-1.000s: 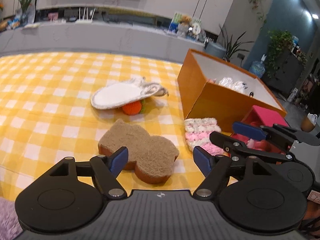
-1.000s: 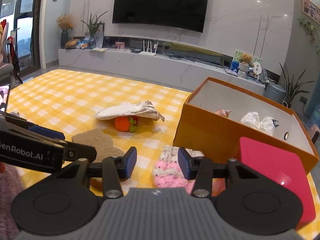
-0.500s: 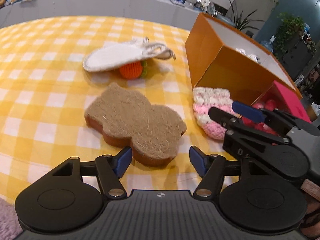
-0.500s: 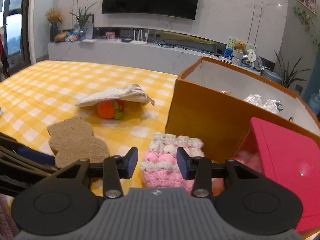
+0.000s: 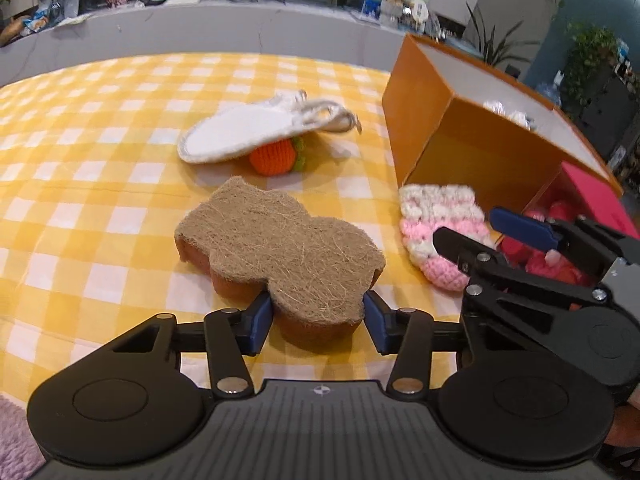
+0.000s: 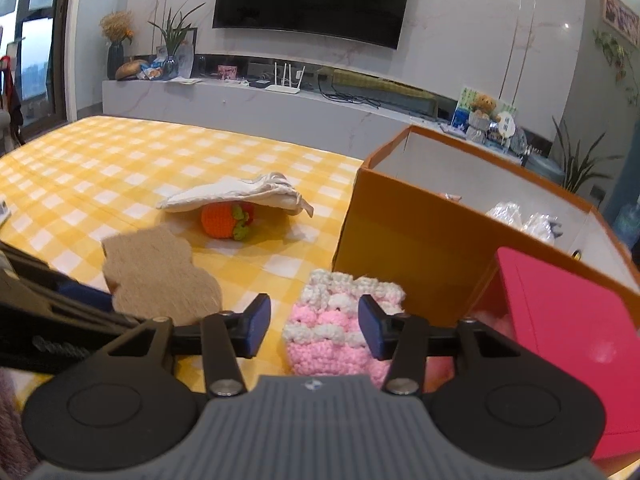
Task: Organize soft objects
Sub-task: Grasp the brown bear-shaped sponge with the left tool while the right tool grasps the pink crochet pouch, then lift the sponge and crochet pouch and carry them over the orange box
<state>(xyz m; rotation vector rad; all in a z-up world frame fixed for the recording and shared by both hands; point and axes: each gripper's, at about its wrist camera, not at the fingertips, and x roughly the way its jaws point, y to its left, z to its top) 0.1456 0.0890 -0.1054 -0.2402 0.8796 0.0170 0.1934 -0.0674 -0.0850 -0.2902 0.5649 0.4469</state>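
A brown fibre sponge (image 5: pixel 280 248) lies on the yellow checked tablecloth (image 5: pixel 100 160). My left gripper (image 5: pixel 318 322) is open, its two blue pads on either side of the sponge's near lobe. A pink and white knitted piece (image 6: pixel 340 328) lies beside the orange box (image 6: pixel 440 240). My right gripper (image 6: pixel 314 326) is open, its blue pads flanking the knitted piece's near part. It shows in the left wrist view (image 5: pixel 472 236) above the knitted piece (image 5: pixel 436 220). An orange knitted ball (image 5: pixel 274 156) sits under a white cloth pouch (image 5: pixel 248 132).
The open orange box (image 5: pixel 460 152) holds clear wrapped items. A pink-red box (image 6: pixel 568 320) with pink soft things stands at the right. A purple fluffy thing (image 5: pixel 16 440) lies at the near left edge. A long grey counter runs behind the table.
My left gripper has moved forward and down until its pads flank the sponge's near lobe. My right gripper has moved forward over the knitted piece. Both stayed open.
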